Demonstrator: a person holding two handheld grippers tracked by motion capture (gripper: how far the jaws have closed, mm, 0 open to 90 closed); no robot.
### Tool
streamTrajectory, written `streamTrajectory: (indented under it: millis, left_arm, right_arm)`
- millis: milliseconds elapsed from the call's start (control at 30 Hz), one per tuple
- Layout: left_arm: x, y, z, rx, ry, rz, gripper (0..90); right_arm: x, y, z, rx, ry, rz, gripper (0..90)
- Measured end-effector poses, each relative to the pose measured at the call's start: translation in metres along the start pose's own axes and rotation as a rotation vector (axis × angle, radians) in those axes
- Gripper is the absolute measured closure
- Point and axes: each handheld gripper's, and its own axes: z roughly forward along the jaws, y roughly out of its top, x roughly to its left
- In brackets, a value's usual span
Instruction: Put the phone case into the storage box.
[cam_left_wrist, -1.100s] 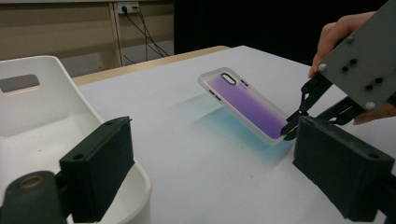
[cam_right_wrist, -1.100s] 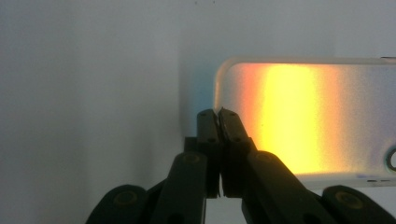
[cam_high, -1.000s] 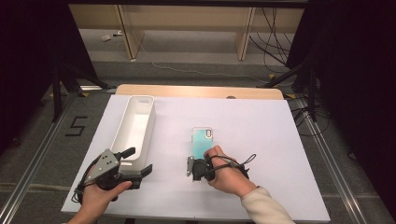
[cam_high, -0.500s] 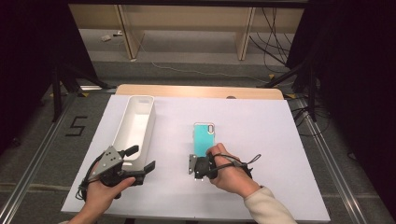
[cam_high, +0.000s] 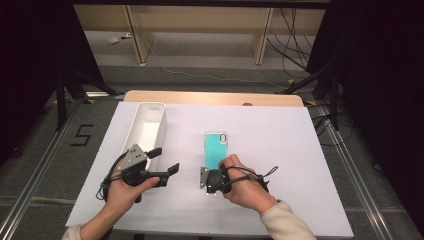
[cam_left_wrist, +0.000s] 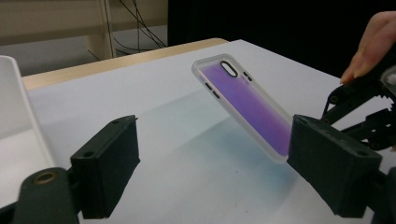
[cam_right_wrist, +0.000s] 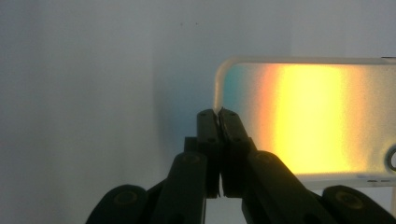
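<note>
The right tool (cam_high: 216, 176) is pinching the near edge of the case (cam_high: 218, 149), now tilting it up off the tabletop (cam_high: 280, 150). The left tool (cam_high: 165, 161), jaws wide and empty though narrowing slightly, is moving toward the case, likely to take it.

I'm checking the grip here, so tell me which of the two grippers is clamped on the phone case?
The right gripper: its jaws are pinched shut on the near edge of the phone case. The left gripper is open with nothing between its jaws.

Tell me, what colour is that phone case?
The phone case looks teal in the high view, though its iridescent back shifts to purple and yellow from the gripper views.
</note>
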Motion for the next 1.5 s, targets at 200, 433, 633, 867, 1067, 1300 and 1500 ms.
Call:
streamTrajectory:
  millis: [200,433,633,867,1067,1300,1500]
  left_arm:
    - [-0.001,0.011,0.024,0.027,-0.009,-0.013,16.9]
    - [-0.004,0.017,0.052,0.058,-0.03,-0.026,19.2]
    - [-0.001,0.021,0.07,0.085,-0.03,-0.048,20.3]
    - [0.003,0.029,0.082,0.105,-0.016,-0.076,23.4]
    - [0.008,0.029,0.09,0.128,0.011,-0.113,28.4]
    - [0.011,0.028,0.096,0.128,-0.004,-0.145,34.6]
    - [0.013,0.027,0.098,0.149,-0.006,-0.156,42.2]
  right_arm:
    - [0.002,0.002,-0.001,-0.006,-0.003,0.011,89.1]
    - [0.003,0.005,-0.003,-0.008,-0.007,-0.006,89.1]
    - [0.004,0.007,-0.003,-0.014,-0.018,-0.024,89.1]
    - [0.007,0.011,-0.004,-0.016,-0.017,-0.023,89.1]
    - [0.007,0.012,-0.003,-0.028,-0.028,-0.06,89.1]
    - [0.009,0.013,-0.004,-0.015,-0.025,-0.042,89.2]
    - [0.013,0.015,-0.004,-0.006,-0.024,-0.014,89.1]
